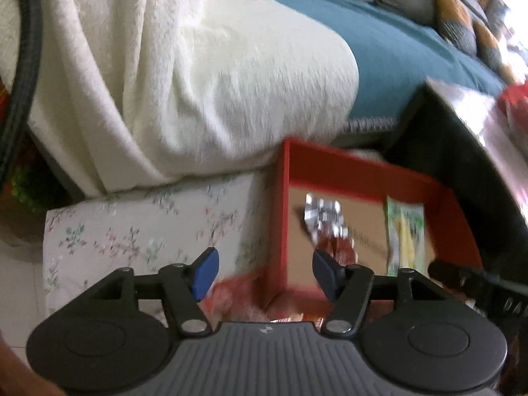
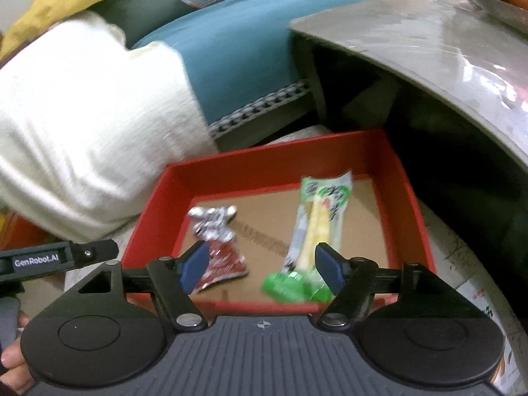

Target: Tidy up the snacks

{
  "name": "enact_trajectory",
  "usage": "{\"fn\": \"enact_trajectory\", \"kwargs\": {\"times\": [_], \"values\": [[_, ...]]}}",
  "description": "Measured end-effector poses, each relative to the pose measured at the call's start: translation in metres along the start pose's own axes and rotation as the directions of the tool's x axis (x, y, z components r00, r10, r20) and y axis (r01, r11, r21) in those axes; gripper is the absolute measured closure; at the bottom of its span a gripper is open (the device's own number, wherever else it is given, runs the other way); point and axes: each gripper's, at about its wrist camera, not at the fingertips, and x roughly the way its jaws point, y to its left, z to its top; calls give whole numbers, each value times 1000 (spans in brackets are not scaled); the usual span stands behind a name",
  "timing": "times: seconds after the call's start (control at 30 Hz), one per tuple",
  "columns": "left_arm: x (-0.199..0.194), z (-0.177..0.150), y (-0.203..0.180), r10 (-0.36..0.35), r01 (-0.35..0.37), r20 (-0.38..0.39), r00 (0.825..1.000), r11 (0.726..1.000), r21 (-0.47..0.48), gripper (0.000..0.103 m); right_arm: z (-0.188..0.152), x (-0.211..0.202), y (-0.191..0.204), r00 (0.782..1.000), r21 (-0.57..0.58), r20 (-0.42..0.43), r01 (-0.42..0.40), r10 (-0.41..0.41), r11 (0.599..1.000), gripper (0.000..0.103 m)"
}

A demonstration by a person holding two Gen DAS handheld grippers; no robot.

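A red box [image 2: 409, 198] with a brown cardboard floor holds two snacks. A red and silver foil packet [image 2: 219, 241] lies at its left. A green and white packet with a yellow stick inside [image 2: 316, 231] lies at its right. My right gripper [image 2: 260, 269] is open and empty, just above the box's near edge. My left gripper [image 1: 265, 272] is open and empty over the box's left near corner. In the left wrist view the red box [image 1: 346, 168], the foil packet [image 1: 325, 227] and the green packet [image 1: 405, 234] show too. Reddish wrappers [image 1: 241, 300] lie blurred under the left gripper.
A cream blanket [image 1: 198, 76] drapes over a teal sofa [image 1: 406, 49] behind the box. A floral cloth [image 1: 138, 231] lies left of the box. A grey table top [image 2: 429, 46] overhangs at the right. The left tool's handle [image 2: 56, 259] shows beside the right gripper.
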Motion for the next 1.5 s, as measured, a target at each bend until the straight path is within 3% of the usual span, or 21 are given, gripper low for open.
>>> {"fn": "enact_trajectory", "kwargs": {"times": [0.2, 0.33, 0.47, 0.63, 0.73, 0.8, 0.93, 0.97, 1.03, 1.33, 1.5], "values": [[-7, -21, 12, -4, 5, -18, 1000, 997, 81, 47, -20, -16, 22, 998, -43, -32, -52, 50, 998, 21], [-2, -23, 18, -49, 53, -29, 998, 989, 136, 46, -35, -27, 33, 995, -49, -44, -91, 89, 995, 17], [17, -23, 14, -148, 169, -98, 984, 947, 274, 41, -53, -30, 38, 992, -59, -83, -103, 98, 993, 17], [47, -20, 8, -89, 136, -128, 988, 892, 431, 41, -65, -26, 38, 987, -78, -131, -105, 94, 991, 17], [61, -11, 12, -110, 163, -145, 983, 886, 433, 41, -69, -22, 33, 982, -73, -158, -120, 107, 990, 17], [72, -7, 11, -132, 200, -180, 975, 875, 441, 34, -70, -16, 33, 977, -63, -179, -128, 115, 990, 17], [88, -16, 0, -144, 241, -225, 964, 831, 501, 32, -69, -4, 36, 971, -60, -204, -141, 127, 988, 17], [90, -19, -5, -130, 228, -217, 968, 817, 529, 25, -69, -2, 37, 969, -63, -210, -144, 128, 988, 17], [91, -27, -12, -119, 219, -208, 971, 794, 567, 22, -69, 1, 38, 968, -63, -217, -144, 127, 988, 17], [62, -57, -17, -60, 156, -178, 982, 786, 598, 42, -65, -4, 39, 970, -57, -208, -138, 124, 989, 17], [40, -83, -23, -68, 177, -196, 978, 765, 619, 51, -64, -7, 46, 969, -74, -212, -143, 124, 987, 17]]}}
